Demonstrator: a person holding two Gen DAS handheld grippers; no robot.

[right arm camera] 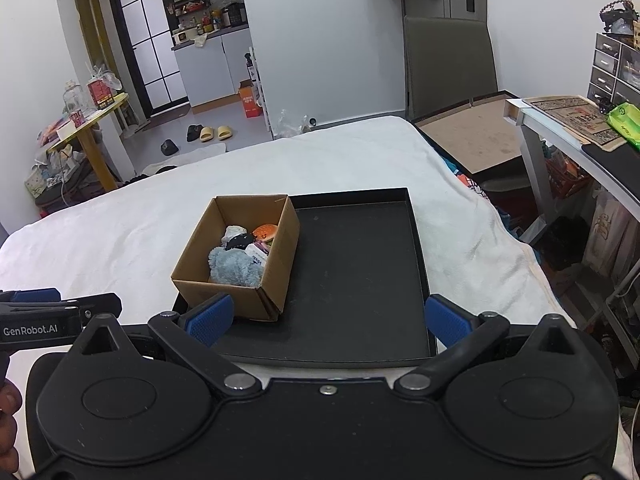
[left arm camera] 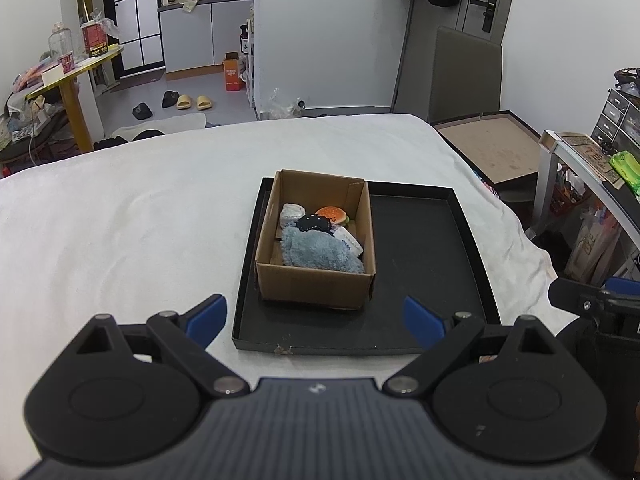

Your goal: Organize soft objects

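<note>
A brown cardboard box stands in the left part of a black tray on the white bed. Inside lie a fluffy blue cloth, a burger toy, a black soft item, a grey-white lump and a white packet. My left gripper hangs open in front of the tray's near edge, nothing between its blue fingers. My right gripper is open over the tray's near side, holding nothing.
The white bedspread spreads widely to the left and beyond the tray. A desk with clutter stands at the right, a brown board beside the bed. The other gripper shows at each view's edge.
</note>
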